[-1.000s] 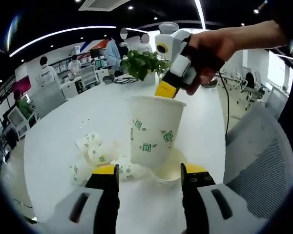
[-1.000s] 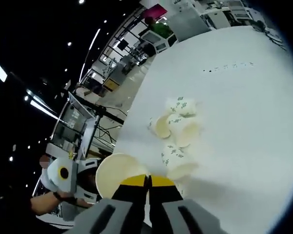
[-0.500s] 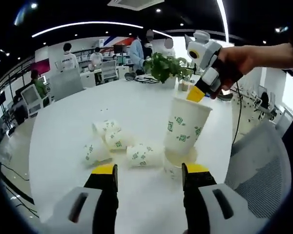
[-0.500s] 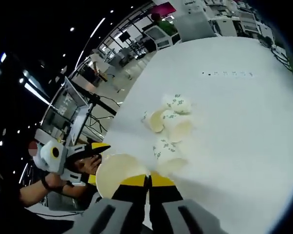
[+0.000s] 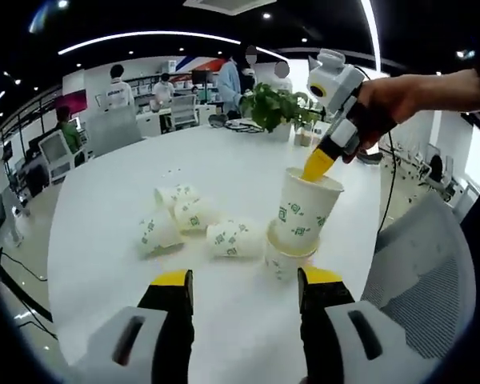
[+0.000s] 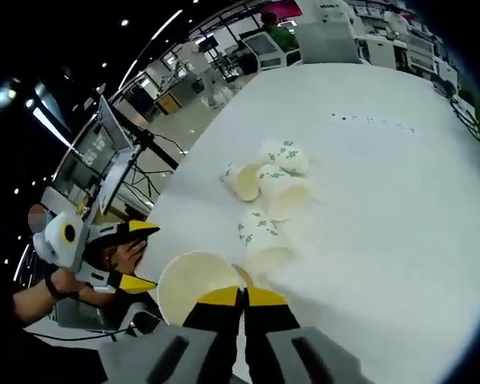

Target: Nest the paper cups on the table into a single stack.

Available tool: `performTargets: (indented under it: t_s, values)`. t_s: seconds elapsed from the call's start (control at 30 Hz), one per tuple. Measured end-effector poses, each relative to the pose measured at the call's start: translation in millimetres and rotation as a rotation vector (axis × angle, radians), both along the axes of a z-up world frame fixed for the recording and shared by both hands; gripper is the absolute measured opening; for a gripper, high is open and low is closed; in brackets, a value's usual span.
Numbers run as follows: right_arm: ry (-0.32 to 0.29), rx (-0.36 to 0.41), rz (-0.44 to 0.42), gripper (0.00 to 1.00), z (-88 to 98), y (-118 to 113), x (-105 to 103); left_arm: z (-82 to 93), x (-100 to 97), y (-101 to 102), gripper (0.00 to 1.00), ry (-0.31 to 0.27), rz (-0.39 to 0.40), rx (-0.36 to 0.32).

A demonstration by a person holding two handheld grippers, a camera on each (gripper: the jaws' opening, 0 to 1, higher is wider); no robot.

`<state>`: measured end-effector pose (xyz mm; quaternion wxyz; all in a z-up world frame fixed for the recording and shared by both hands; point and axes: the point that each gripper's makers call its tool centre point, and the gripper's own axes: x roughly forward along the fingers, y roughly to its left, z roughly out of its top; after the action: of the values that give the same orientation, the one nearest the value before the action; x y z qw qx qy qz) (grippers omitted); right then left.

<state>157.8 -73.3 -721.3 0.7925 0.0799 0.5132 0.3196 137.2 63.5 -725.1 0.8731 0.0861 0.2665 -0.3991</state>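
- Right now my right gripper (image 5: pixel 318 162) pinches the upper cup's (image 5: pixel 308 210) rim; off-centre, it could tip the base cup (image 5: pixel 285 258) on the counter (image 5: pixel 104 240).
- My left gripper (image 5: pixel 244 290) has its fingers apart, idle, so nothing steadies that base.

Right hand-held gripper (image 6: pixel 242 298) pinches upright paper cup (image 6: pixel 194 284) rim (jaws together); four cups (image 6: pixel 266 200) lie beyond.

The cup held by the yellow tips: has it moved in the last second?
Yes. In the left gripper view the held cup has come down into the upright cup on the table, judged against the lying cups.
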Motion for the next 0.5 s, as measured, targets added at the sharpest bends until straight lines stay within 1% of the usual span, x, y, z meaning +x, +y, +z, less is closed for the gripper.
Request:
performTargets:
  t_s: [0.07, 0.13, 0.2, 0.23, 0.37, 0.5]
  values:
    - [0.001, -0.004, -0.003, 0.0, 1.6, 0, -1, -0.3, -1.6, 1, 0.51, 0.0, 0.004, 0.0]
    - [-0.003, -0.014, 0.001, 0.0, -0.9, 3, 0, 0.3, -3.7, 2, 0.51, 0.001, 0.007, -0.001]
    - [-0.003, -0.027, 0.018, 0.0, -2.4, 6, -3, 0.4, -5.3, 3, 0.51, 0.0, 0.007, 0.001]
    - [-0.005, -0.036, 0.028, 0.0, -4.2, 7, -1, 0.5, -6.0, 4, 0.51, 0.001, 0.009, 0.001]
    - [-0.006, -0.046, 0.036, 0.0, -5.4, 10, -2, 0.1, -6.0, 6, 0.51, 0.004, 0.017, -0.002]
    - [-0.004, -0.058, 0.043, 0.0, -10.9, 12, 0, -3.2, -5.6, 10, 0.5, 0.006, 0.019, 0.0]
